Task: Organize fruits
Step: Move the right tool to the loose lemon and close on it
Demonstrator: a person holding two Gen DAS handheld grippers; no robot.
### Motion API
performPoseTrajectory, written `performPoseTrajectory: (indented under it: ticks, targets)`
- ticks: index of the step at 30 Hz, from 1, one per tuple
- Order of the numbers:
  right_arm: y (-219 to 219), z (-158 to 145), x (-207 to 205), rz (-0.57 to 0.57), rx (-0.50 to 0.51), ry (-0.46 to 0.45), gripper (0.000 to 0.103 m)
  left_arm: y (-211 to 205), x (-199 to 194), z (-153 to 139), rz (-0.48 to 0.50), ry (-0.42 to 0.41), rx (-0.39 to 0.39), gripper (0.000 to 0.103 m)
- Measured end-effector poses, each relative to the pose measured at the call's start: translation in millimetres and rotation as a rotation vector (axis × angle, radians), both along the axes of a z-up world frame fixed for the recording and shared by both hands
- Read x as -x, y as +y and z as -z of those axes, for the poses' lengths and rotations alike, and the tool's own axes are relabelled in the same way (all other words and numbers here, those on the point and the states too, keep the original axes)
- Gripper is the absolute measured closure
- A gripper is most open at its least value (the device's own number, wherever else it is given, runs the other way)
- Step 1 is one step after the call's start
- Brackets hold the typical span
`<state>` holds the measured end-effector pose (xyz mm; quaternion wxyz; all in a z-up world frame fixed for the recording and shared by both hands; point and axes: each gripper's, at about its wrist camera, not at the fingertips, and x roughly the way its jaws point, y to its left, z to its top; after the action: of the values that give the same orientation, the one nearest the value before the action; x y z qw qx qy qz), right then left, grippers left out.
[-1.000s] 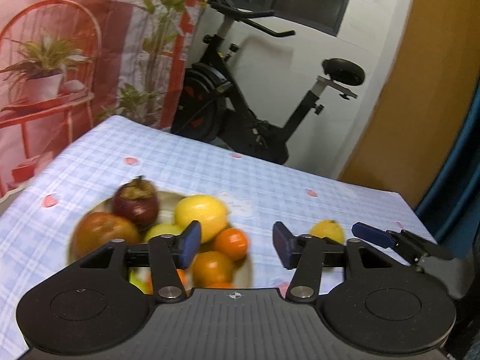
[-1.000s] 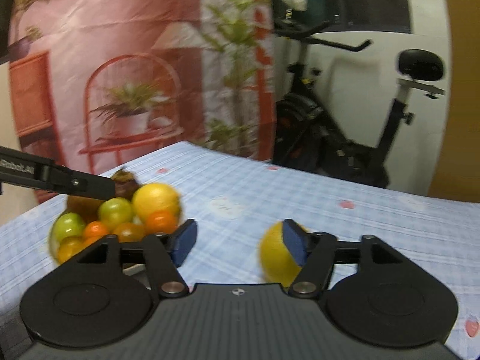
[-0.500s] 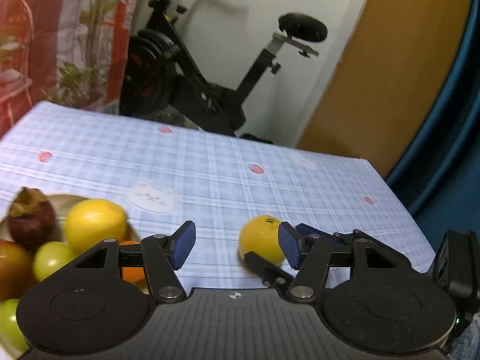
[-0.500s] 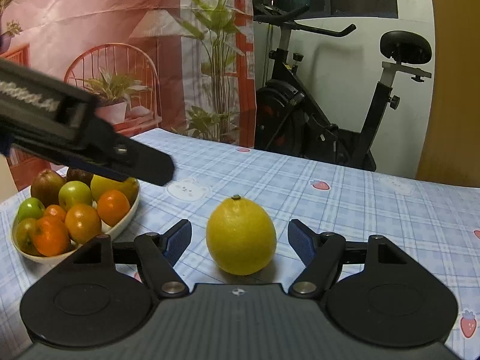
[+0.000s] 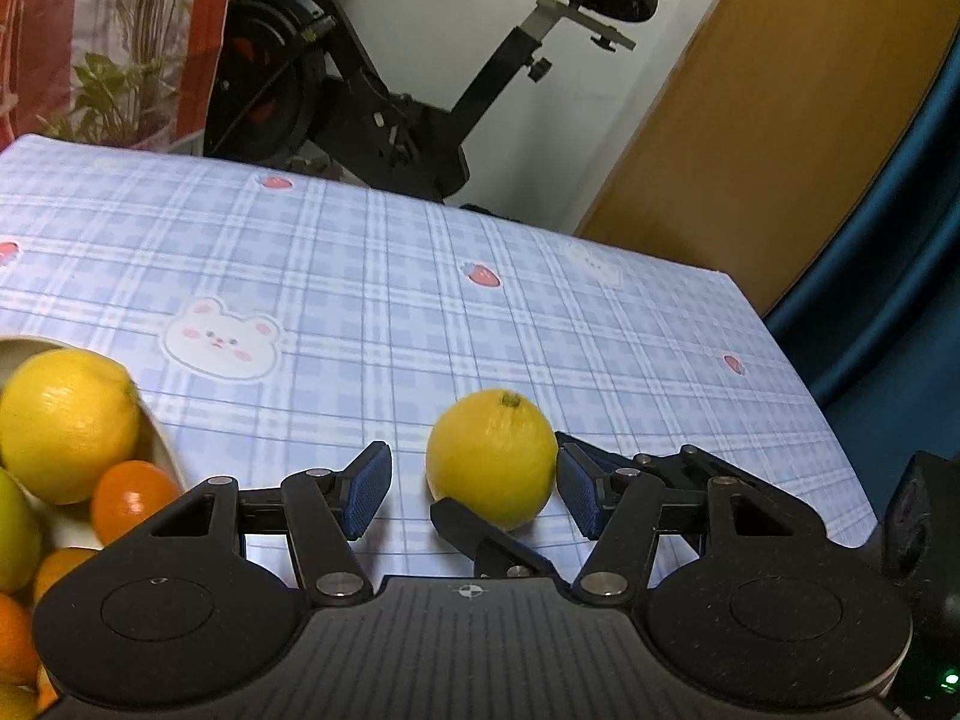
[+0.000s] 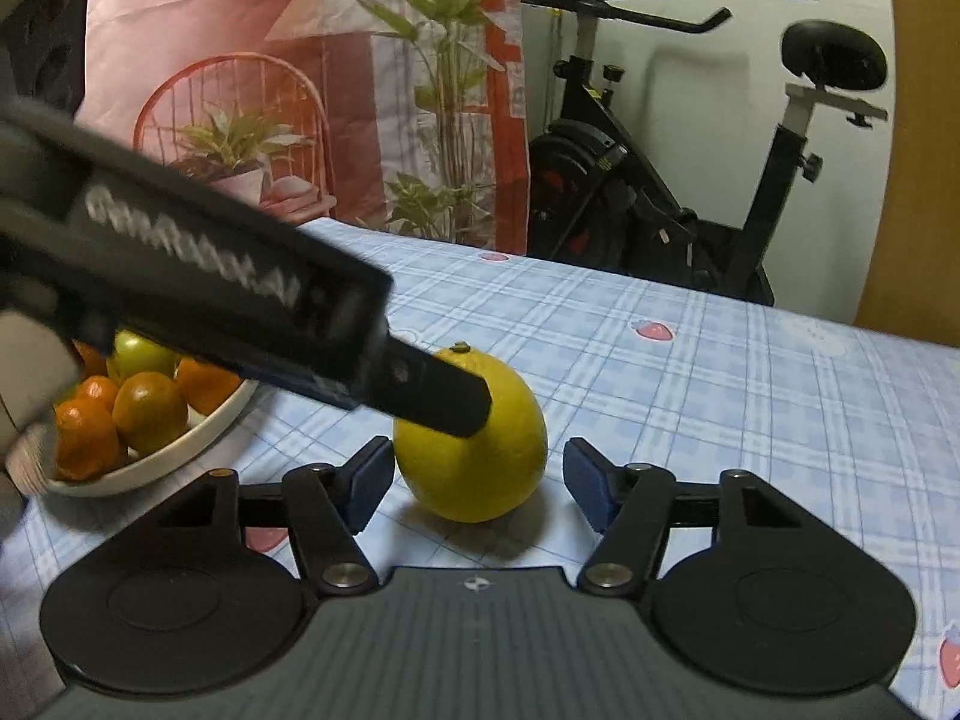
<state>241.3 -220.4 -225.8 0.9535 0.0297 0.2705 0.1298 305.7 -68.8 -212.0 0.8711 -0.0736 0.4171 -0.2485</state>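
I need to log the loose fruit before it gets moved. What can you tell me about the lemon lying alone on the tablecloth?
The lemon is plain yellow with dimpled, slightly glossy skin, whole, with a small brownish stem nub on top. It stands upright on the blue checked tablecloth, apart from the white fruit bowl. It sits between the open jaws of the right hand-held gripper; no pad visibly presses it. A finger of the left hand-held gripper crosses in front of it.

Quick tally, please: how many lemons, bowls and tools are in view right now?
Lemons: 2, the loose lemon on the cloth and the second lemon in the bowl
Bowls: 1
Tools: 2, the left tool and the right tool, its jaws just closing around the loose lemon, not gripping
Total: 5
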Motion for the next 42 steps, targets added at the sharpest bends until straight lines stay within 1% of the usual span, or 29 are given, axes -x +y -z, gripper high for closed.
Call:
performPoseTrajectory:
  ticks: [4, 9, 11, 13, 19, 23, 28, 31, 33, 37, 42]
  targets:
    - [-1, 0, -1, 0.003, -0.002, 0.009, 0.043, -6, -4, 6, 0.006, 0.019, 0.01, 0.04]
    - [0, 0, -4, -0.005, 0.003, 0.02, 0.043, -11, -10, 11, 0.006, 0.029, 0.019, 0.04]
    - [0, 0, -4, -0.008, 0.004, 0.023, 0.043, -11, -11, 13, 0.007, 0.029, 0.021, 0.042]
    - [-1, 0, -6, -0.01, 0.002, 0.024, 0.043, -12, -9, 13, 0.015, 0.019, 0.014, 0.045]
    - [-4, 1, -5, -0.018, -0.023, 0.028, 0.045, -15, -5, 14, 0.032, 0.002, -0.003, 0.045]
    - [-10, 1, -1, -0.018, -0.075, 0.034, 0.045, -16, 5, 10, 0.053, -0.024, -0.027, 0.045]
    - [-9, -4, 12, -0.016, -0.098, 0.0, 0.045, -15, 22, 1, 0.051, -0.058, -0.04, 0.045]
    - [-4, -11, 20, -0.018, -0.087, -0.017, 0.045, -10, 34, -5, 0.047, -0.087, -0.039, 0.045]
    - [0, -15, 23, -0.034, -0.08, -0.019, 0.045, -3, 41, -8, 0.031, -0.09, -0.037, 0.045]
    - [12, -26, 28, -0.075, -0.074, -0.018, 0.045, 19, 52, -16, -0.021, -0.089, 0.006, 0.045]
    - [38, -44, 30, -0.131, -0.063, -0.042, 0.045, 52, 63, -32, -0.091, -0.125, 0.039, 0.045]
